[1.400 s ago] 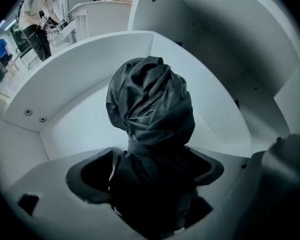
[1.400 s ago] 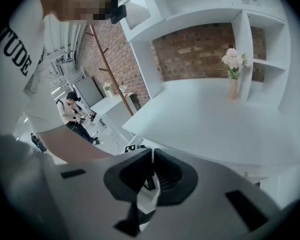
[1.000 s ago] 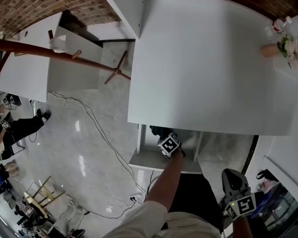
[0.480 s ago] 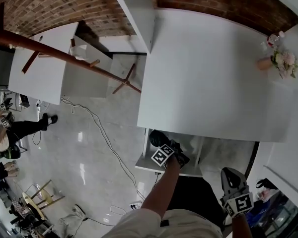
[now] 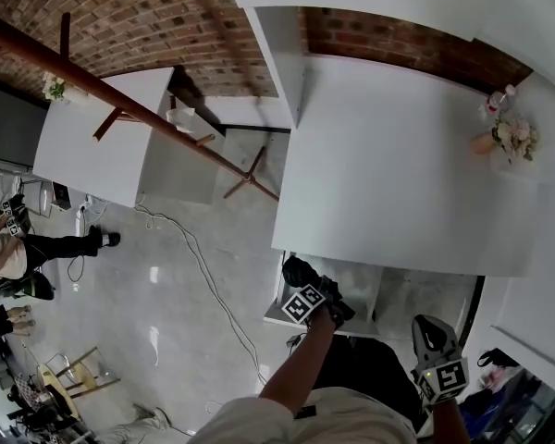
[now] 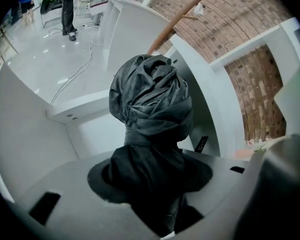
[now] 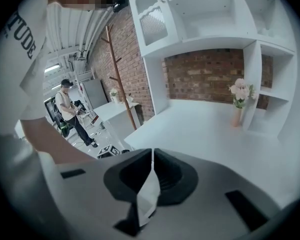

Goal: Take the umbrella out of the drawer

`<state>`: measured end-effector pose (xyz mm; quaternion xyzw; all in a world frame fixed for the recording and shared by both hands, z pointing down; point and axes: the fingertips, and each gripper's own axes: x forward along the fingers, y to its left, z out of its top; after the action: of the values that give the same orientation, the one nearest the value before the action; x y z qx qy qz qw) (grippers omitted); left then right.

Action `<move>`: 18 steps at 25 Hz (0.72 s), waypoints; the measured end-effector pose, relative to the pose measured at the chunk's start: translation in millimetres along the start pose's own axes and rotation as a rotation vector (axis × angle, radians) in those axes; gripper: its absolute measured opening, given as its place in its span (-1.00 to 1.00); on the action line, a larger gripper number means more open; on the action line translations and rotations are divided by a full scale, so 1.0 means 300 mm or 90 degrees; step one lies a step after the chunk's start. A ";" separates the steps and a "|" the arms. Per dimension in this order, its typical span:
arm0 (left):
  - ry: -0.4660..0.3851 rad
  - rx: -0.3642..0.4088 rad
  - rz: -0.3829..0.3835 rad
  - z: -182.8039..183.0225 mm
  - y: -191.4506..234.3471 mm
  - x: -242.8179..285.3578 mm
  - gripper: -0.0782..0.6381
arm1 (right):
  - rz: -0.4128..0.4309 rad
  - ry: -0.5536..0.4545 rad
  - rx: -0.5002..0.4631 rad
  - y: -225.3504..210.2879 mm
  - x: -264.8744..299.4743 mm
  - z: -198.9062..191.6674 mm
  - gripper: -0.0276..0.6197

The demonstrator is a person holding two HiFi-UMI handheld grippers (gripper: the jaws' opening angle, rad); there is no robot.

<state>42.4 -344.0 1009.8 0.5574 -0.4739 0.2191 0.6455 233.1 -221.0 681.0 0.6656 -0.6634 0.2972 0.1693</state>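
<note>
A folded dark grey umbrella (image 6: 150, 99) fills the middle of the left gripper view, its bunched fabric sticking out past the jaws. My left gripper (image 6: 151, 186) has just been closing and now grips the umbrella's lower part. In the head view this gripper (image 5: 307, 287) holds the umbrella (image 5: 297, 270) over the left end of the open white drawer (image 5: 356, 283) under the desk (image 5: 398, 174). My right gripper (image 5: 428, 329) hangs at the lower right, away from the drawer. Its jaws (image 7: 151, 166) are pressed together with nothing between them.
A wooden coat rack (image 5: 120, 100) leans across the upper left, beside a white side desk (image 5: 92, 137). A vase of flowers (image 5: 509, 137) stands at the desk's far right. A white cable (image 5: 203, 276) trails over the floor, and a person (image 5: 18, 248) stands at the left.
My left gripper has closed on the umbrella and lifted it out of the drawer's left end. The right gripper has risen a little, and the head view has tilted further toward the wall.
</note>
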 end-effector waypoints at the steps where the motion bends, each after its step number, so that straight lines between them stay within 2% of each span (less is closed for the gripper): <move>1: 0.000 0.002 -0.005 0.005 -0.007 -0.014 -0.10 | 0.001 -0.002 -0.006 0.006 -0.003 0.015 -0.81; 7: -0.004 0.005 -0.028 0.042 -0.025 -0.102 -0.10 | -0.004 -0.015 -0.004 0.012 -0.033 0.053 -0.81; 14: -0.020 0.042 -0.064 0.070 -0.079 -0.224 -0.10 | -0.003 -0.044 -0.032 -0.005 -0.078 0.112 -0.81; 18: -0.045 0.082 -0.074 0.083 -0.105 -0.303 -0.10 | 0.013 -0.066 -0.051 -0.006 -0.113 0.159 -0.81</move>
<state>17.4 -353.6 914.1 0.6317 -0.4481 0.1917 0.6028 244.8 -223.7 623.8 0.6658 -0.6894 0.2373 0.1583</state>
